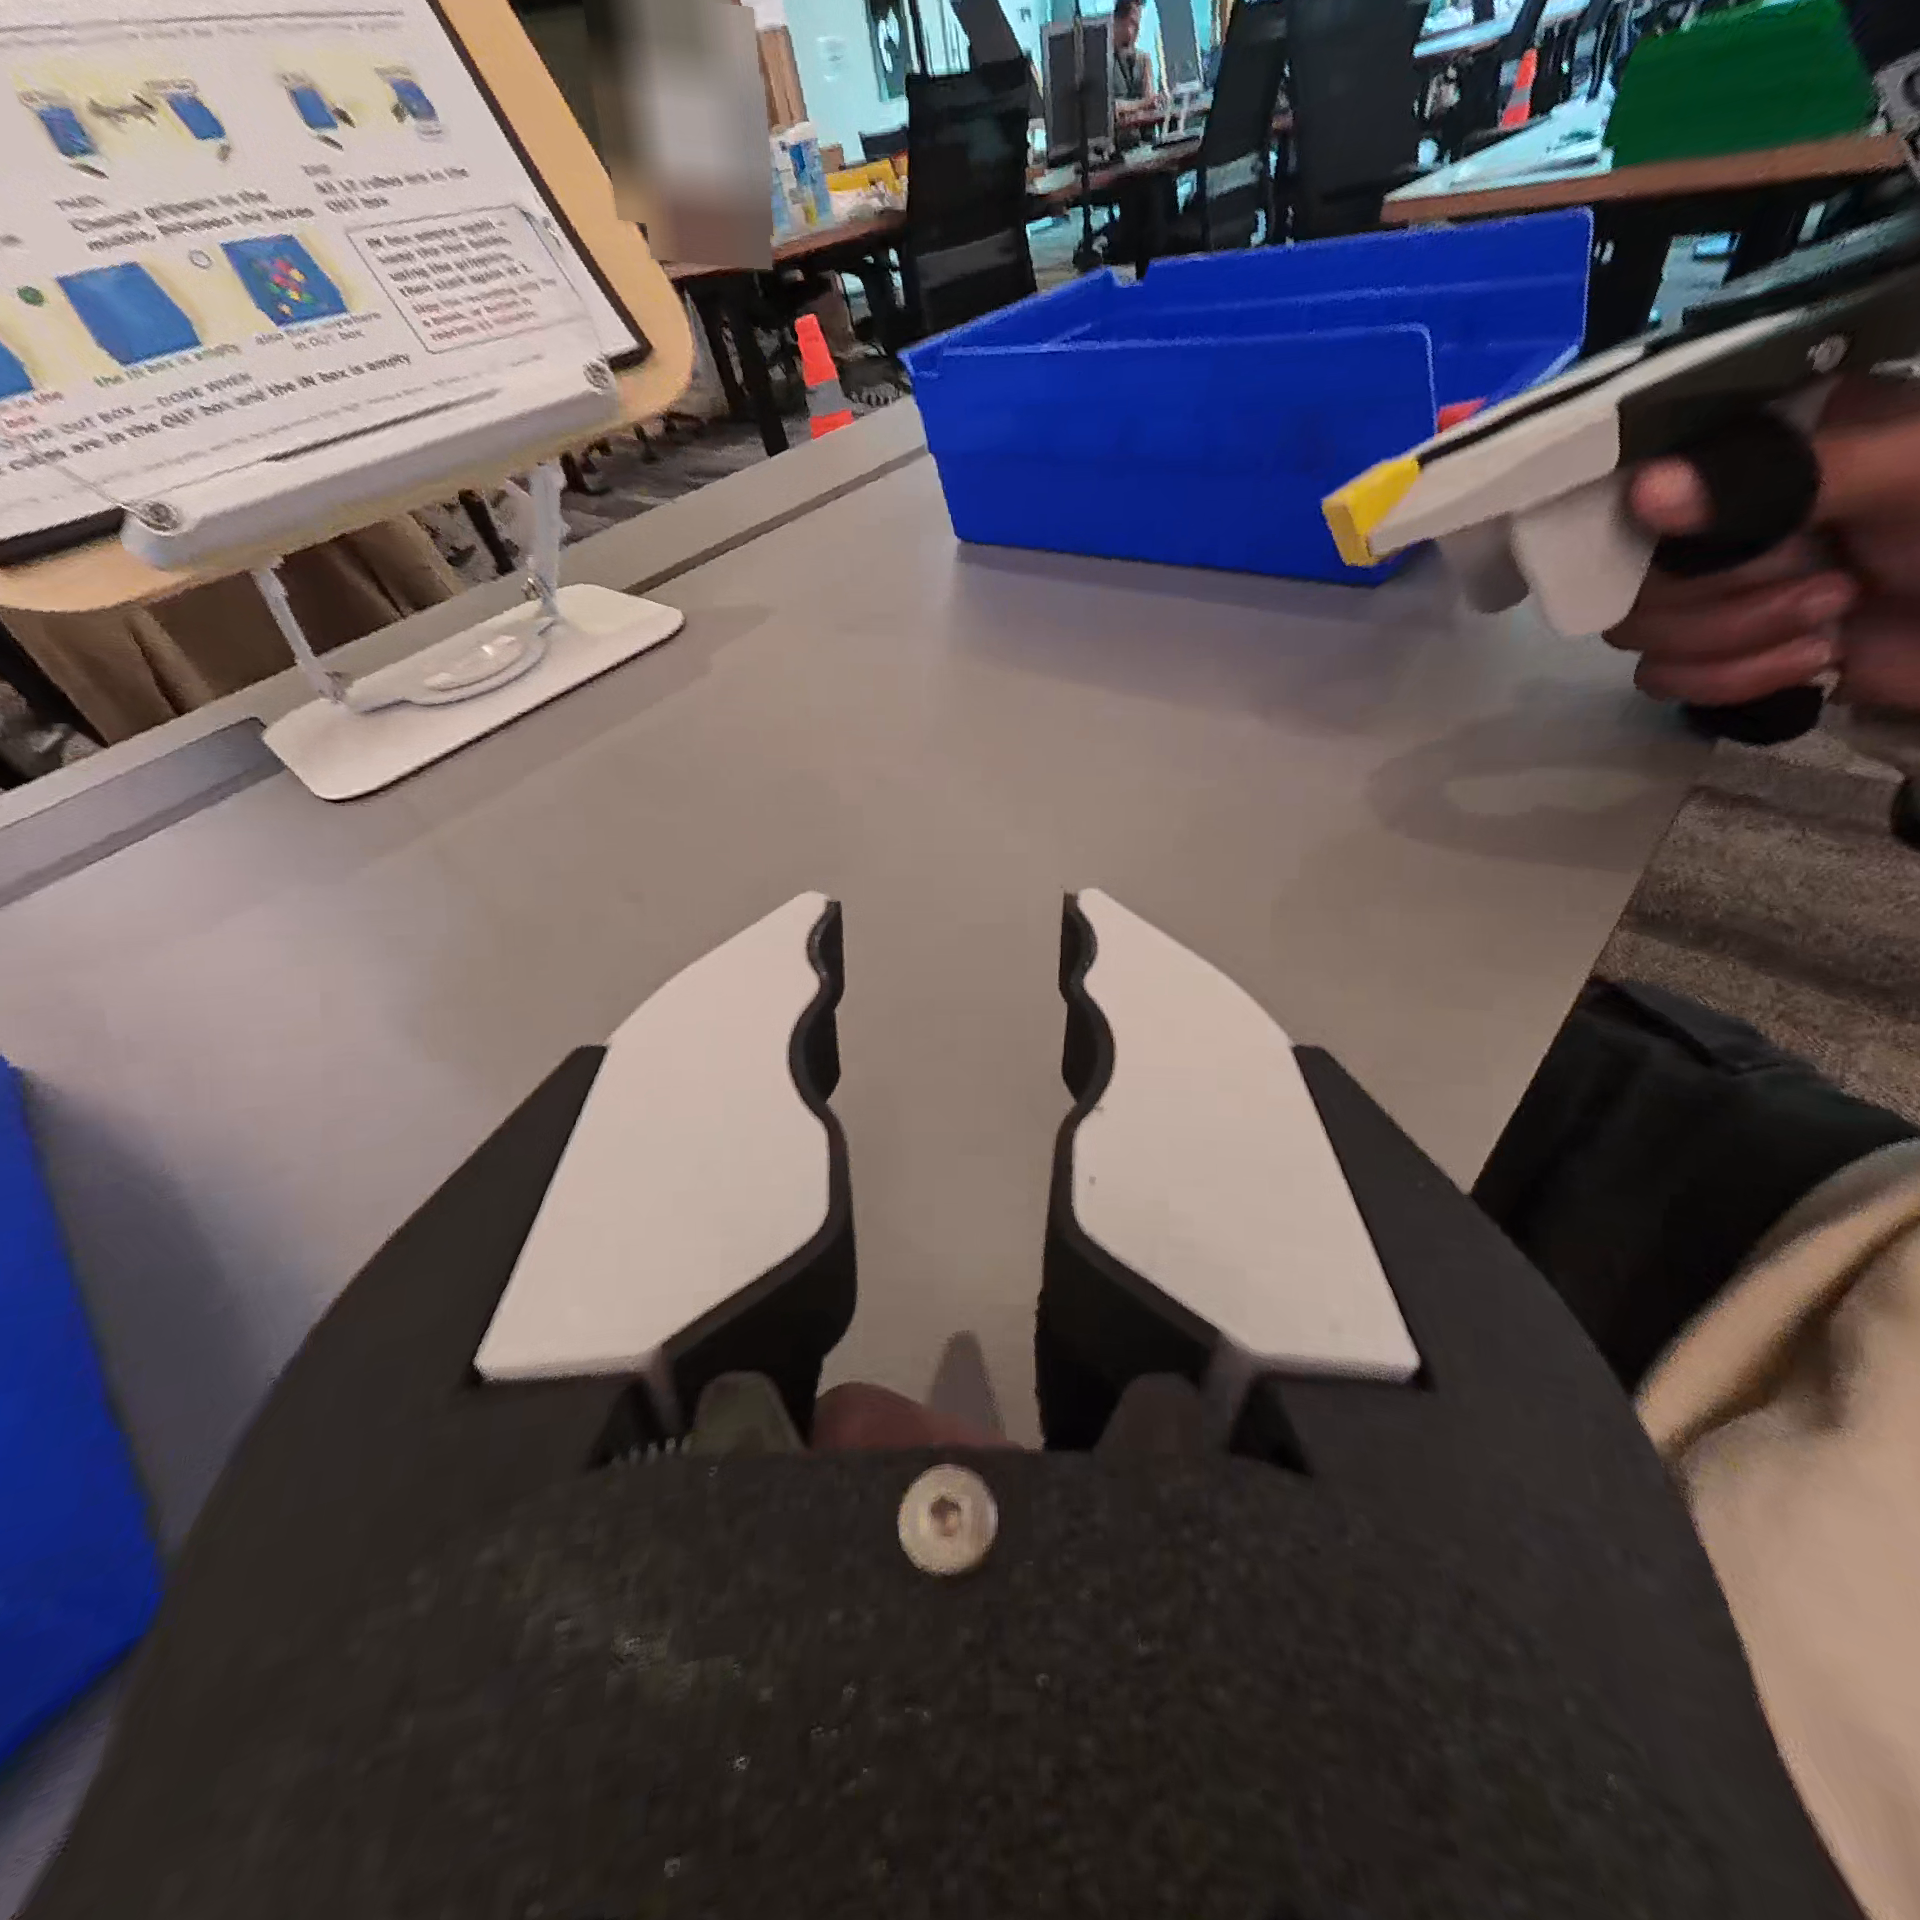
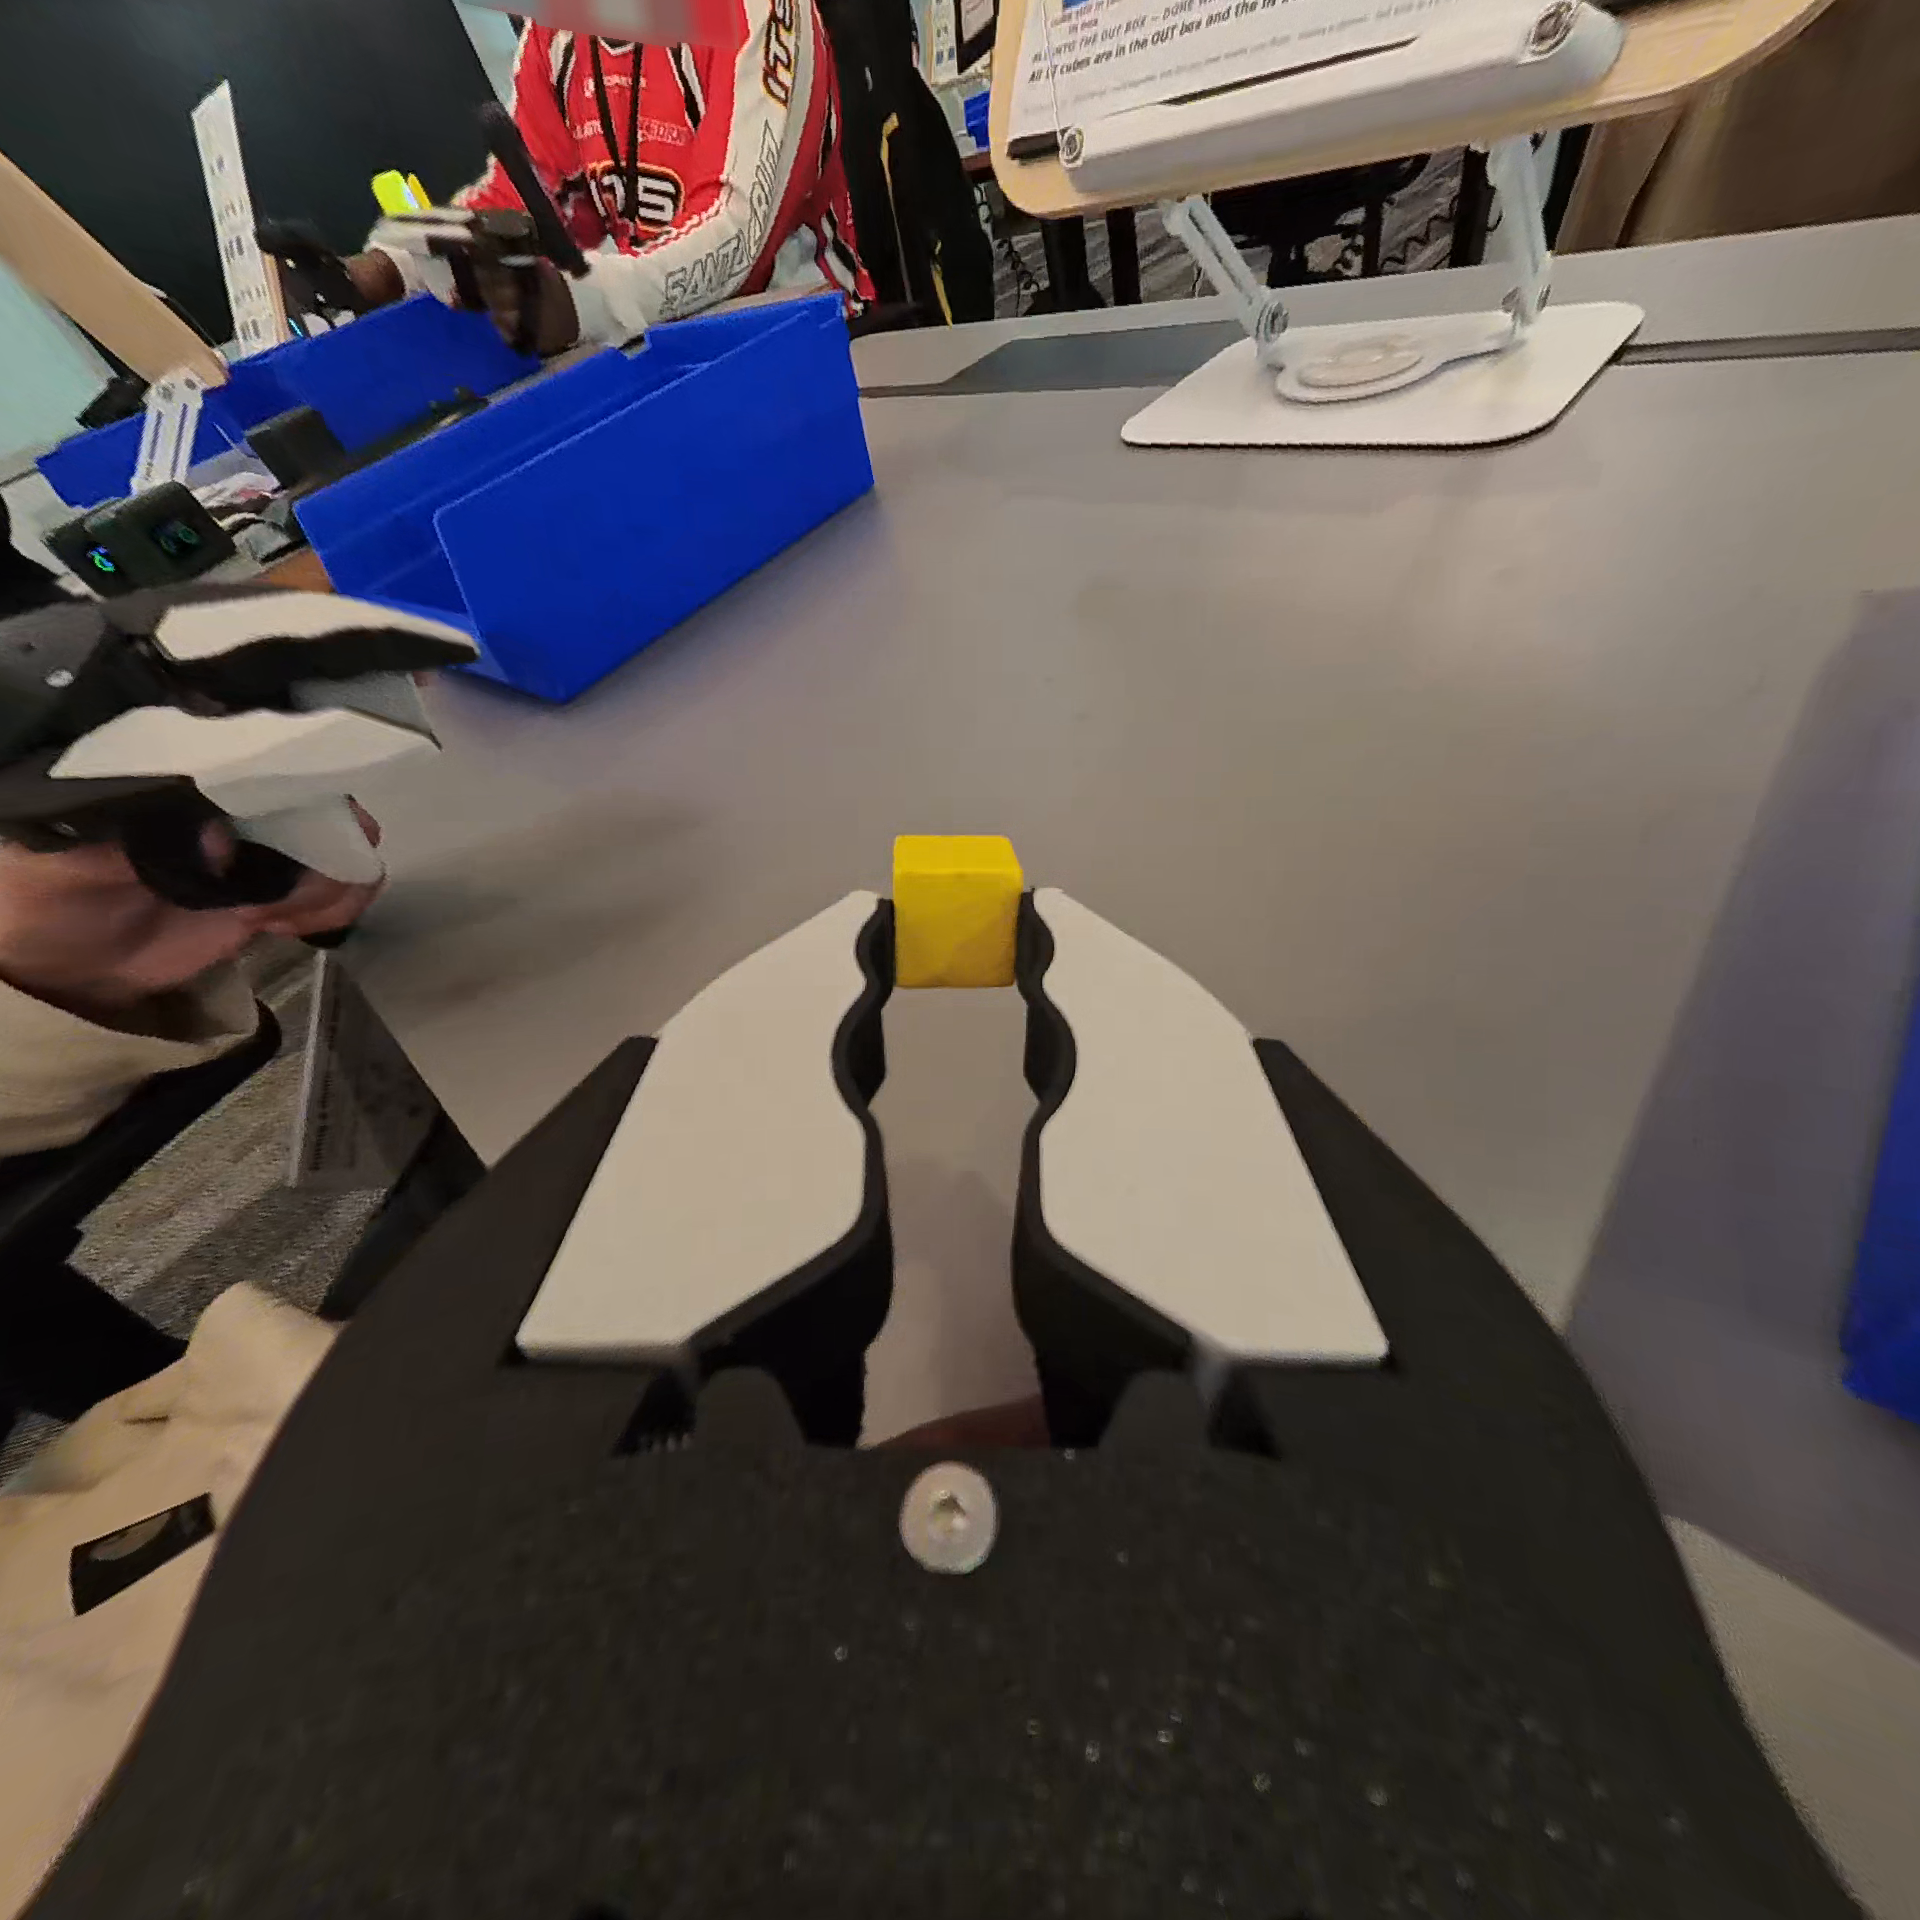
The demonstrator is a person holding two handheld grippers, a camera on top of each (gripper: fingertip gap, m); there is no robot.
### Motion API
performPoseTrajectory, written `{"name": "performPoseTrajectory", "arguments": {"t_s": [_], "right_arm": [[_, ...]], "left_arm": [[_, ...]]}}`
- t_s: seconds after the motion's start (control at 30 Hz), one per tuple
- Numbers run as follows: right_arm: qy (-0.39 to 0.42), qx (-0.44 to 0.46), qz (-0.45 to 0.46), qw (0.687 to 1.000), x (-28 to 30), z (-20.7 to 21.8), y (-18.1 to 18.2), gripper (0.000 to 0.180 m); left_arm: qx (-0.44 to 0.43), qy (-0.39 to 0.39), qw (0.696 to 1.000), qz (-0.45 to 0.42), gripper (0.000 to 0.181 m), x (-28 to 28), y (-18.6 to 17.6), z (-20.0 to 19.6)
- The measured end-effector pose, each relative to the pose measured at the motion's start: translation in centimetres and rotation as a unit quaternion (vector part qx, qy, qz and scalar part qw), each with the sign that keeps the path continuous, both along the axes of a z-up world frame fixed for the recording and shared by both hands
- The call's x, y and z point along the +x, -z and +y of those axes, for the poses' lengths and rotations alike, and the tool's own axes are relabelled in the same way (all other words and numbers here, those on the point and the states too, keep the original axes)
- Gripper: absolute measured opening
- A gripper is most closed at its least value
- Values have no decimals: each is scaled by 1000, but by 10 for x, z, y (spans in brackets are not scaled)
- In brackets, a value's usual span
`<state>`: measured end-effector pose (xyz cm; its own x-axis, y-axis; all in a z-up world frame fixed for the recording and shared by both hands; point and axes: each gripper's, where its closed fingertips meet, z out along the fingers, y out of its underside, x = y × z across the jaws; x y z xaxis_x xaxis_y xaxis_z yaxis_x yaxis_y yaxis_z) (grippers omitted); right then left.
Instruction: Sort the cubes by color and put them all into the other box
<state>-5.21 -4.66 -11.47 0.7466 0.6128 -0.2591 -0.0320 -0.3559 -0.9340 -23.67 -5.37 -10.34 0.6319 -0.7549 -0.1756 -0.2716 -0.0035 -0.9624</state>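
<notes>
Yellow cube (image 2: pixel 954 912) sits pinched between the tips of the right gripper (image 2: pixel 954 940), held up off the grey table (image 2: pixel 1299 727) with nothing under it but bare tabletop. In the left wrist view the same cube (image 1: pixel 1369 511) shows at the end of the right gripper (image 1: pixel 1382 514), just in front of the near wall of a blue box (image 1: pixel 1195 457) that stands on the far right part of the table; a hand (image 1: pixel 1766 582) is wrapped round the gripper's black handle. Something red (image 1: pixel 1460 414) peeks over the box's edge behind the gripper, too hidden to tell what it is.

The left gripper (image 1: pixel 948 914) has its two fingers spread apart with only table showing between them, gripping nothing. It hovers above the tabletop near the middle. In the right wrist view it appears at the left edge (image 2: pixel 416 686), fingers apart, held by a hand (image 2: pixel 135 914), close to the corner of the other blue box (image 2: pixel 623 520).

A white stand (image 1: pixel 468 675) holding an instruction sheet (image 1: pixel 260 239) sits at the back of the table between the two boxes. A blue edge (image 1: pixel 62 1403) of a box shows at the left border of the left wrist view. Behind the table, a person in a red and white jersey (image 2: pixel 686 156) works over other blue boxes
</notes>
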Motion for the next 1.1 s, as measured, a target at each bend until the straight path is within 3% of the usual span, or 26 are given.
{"name": "performPoseTrajectory", "arguments": {"t_s": [0.17,0.27,0.33,0.43,0.5,0.57,0.8,0.87,0.93,1.0,1.1], "right_arm": [[11,16,-10,1000,18,7,-14,22],[178,27,-142,973,111,56,-48,22],[187,-60,-236,952,163,90,-46,22],[206,-158,-288,922,226,172,-29,23],[189,-260,-292,901,247,215,3,23],[208,-294,-335,870,268,247,24,23],[241,-357,-442,787,305,271,71,23],[245,-342,-445,790,305,275,71,23],[241,-330,-447,795,303,273,65,37],[257,-286,-459,801,300,268,39,42],[261,-145,-390,871,250,240,-29,41]], "left_arm": [[-6,0,1000,12,40,2,4,1],[-26,6,1000,-7,40,-1,3,0],[-44,15,999,-19,40,-1,3,0],[-53,16,998,-21,40,-1,5,2],[-49,16,998,-18,40,-1,5,2],[-41,14,999,-10,40,-2,5,0],[1,2,999,41,41,-8,11,-8],[3,1,999,45,41,-8,12,-8],[-12,5,999,41,41,-7,13,-9],[-28,3,999,32,41,-8,13,-7],[-39,1,999,15,41,-12,10,-3]]}}
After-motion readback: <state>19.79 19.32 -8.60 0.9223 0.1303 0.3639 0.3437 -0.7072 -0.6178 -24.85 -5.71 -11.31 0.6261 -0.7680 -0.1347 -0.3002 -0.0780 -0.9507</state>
